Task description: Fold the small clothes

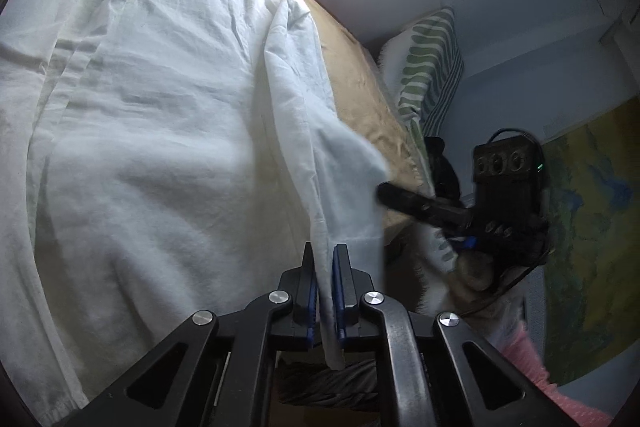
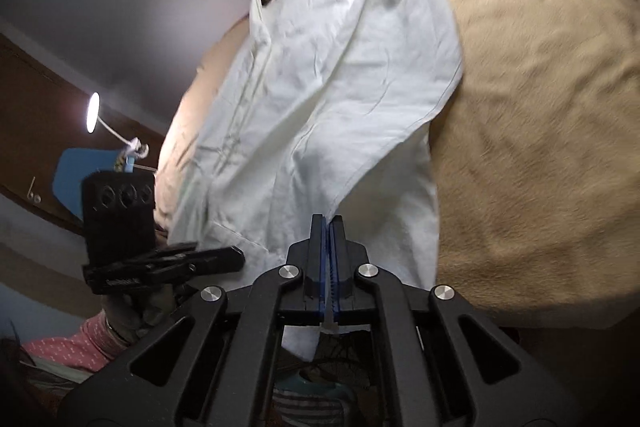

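One white garment lay spread on tan bedding; left gripper and right gripper each pinched its near edge.

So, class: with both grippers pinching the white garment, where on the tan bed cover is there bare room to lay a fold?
Free: the wide tan bed cover beside the white garment, on the side away from the left gripper. Crowded: the narrow tan strip between the garment and the striped pillow, near the right gripper.
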